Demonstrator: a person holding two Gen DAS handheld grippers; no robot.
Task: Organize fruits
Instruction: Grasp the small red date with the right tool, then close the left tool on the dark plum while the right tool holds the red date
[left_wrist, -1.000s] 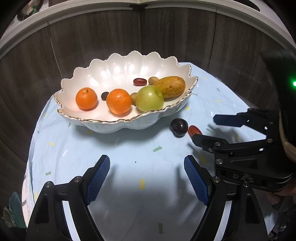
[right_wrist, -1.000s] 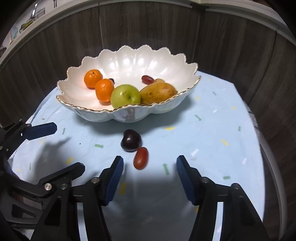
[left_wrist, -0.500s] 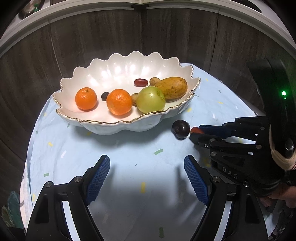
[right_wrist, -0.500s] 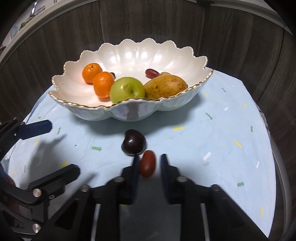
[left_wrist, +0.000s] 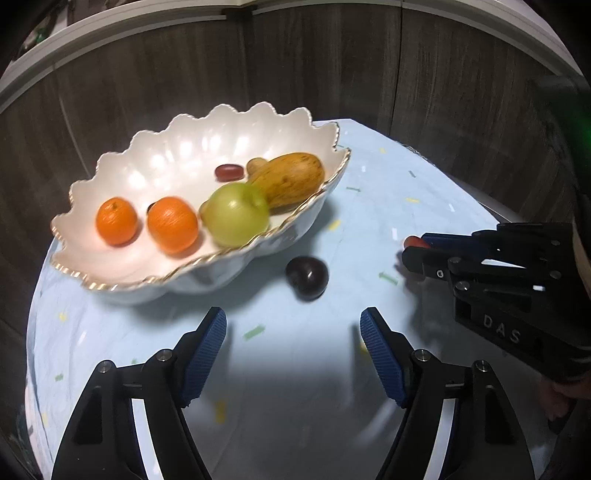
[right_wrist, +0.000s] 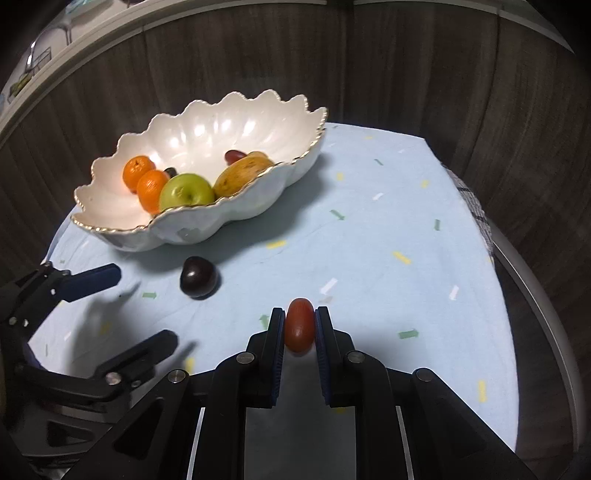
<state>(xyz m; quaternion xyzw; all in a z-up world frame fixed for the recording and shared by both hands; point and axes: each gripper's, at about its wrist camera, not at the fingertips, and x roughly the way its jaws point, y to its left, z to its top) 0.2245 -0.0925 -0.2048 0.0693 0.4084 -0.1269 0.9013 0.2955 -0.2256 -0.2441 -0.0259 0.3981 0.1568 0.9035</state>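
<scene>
right hand-held gripper (right_wrist: 299, 328) clamped on red grape tomato (right_wrist: 299, 325), long axis along fingers, scalloped bowl (right_wrist: 236, 210) ahead-left; dark plum (left_wrist: 307, 277) on worktop before bowl, nearer half-spread, just-narrowing, empty left hand-held gripper (left_wrist: 293, 334).

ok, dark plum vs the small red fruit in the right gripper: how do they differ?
The dark plum is round, near black and lies free on the cloth; the small red fruit is oblong, smaller and clamped between the right gripper pads. Both are outside the bowl.
</scene>
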